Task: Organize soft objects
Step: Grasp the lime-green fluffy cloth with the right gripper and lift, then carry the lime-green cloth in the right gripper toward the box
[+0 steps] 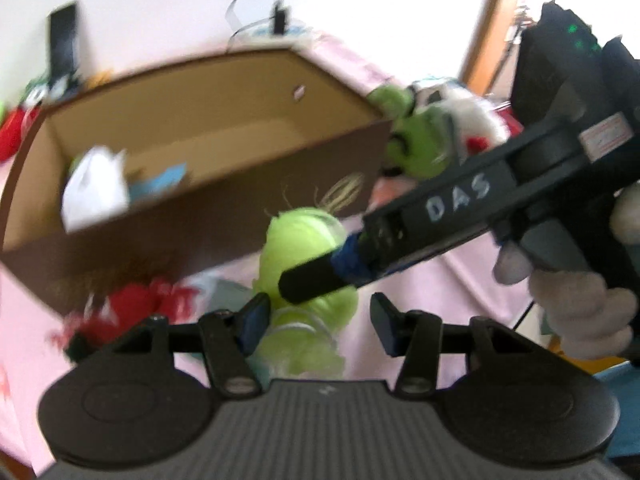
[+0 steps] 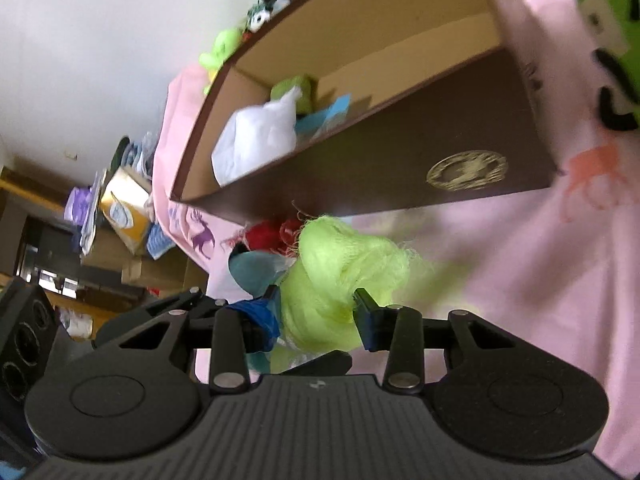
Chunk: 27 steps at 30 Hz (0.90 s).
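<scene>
Evidently the step in hand is the lifting of the lime-green fluffy yarn bundle (image 2: 340, 276) off the pink deer-printed cloth (image 2: 520, 280) and into the long brown cardboard box (image 2: 400, 152), which stands just beyond the fingertips in both views. In the right wrist view the bundle is seen bulging between the two fingers of the right gripper (image 2: 316, 308), and it appears to be pinched there, the blue pads (image 2: 264, 314) pressed into its sides. In the left wrist view the left gripper (image 1: 316, 316) is spread; the bundle (image 1: 304, 248) sits in the gap against the left-hand finger and clear of the right-hand one, so nothing is gripped on that side.

A loop of the fluffy material trails beyond the right fingertips (it could snag the box's near wall), so the load would be best raised well above the rim before being carried forward. A red frayed yarn tuft (image 2: 276, 236) and a teal soft piece (image 2: 252, 268) lie touching the bundle on the far-left side of the fingers; a slow lift would show whether they are being dragged along. The release is best made over the bare part of the box floor, to the right of the white crumpled cloth (image 2: 256, 140) already inside.
</scene>
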Motion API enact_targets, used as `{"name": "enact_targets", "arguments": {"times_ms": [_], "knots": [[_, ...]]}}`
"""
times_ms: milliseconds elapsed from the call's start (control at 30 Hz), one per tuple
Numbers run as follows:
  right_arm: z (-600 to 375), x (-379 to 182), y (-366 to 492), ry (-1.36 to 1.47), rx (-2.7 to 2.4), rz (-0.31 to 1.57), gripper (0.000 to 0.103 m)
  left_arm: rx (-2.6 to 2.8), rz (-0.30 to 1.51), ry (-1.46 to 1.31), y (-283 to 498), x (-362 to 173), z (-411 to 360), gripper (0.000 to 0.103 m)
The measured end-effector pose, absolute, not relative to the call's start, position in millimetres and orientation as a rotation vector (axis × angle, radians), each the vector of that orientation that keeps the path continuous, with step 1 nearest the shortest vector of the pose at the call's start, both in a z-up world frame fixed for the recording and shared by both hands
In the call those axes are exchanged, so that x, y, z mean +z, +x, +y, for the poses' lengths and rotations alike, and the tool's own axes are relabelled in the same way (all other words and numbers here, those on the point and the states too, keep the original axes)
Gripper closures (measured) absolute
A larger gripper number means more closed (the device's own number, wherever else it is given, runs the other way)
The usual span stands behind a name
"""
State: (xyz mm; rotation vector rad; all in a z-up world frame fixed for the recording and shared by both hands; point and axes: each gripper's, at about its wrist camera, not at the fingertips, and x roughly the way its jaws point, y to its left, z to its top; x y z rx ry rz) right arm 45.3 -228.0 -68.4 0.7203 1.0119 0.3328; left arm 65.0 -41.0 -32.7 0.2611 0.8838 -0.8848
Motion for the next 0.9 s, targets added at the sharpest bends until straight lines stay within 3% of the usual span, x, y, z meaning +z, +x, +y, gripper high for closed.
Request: {"name": "enact_targets", "arguments": {"times_ms": [667,900], "knots": [[-226.0,18.3,62.8,0.636,0.260,0.641,0.081,-1.099,0.556,0.128,115.3,52.0,-21.9,0.052],[-217.1,15.5,115.9,0.604,0.278,0.627,0.081,-1.066,0.600,0.055,169.7,45.0,-3.9,0.051]]}}
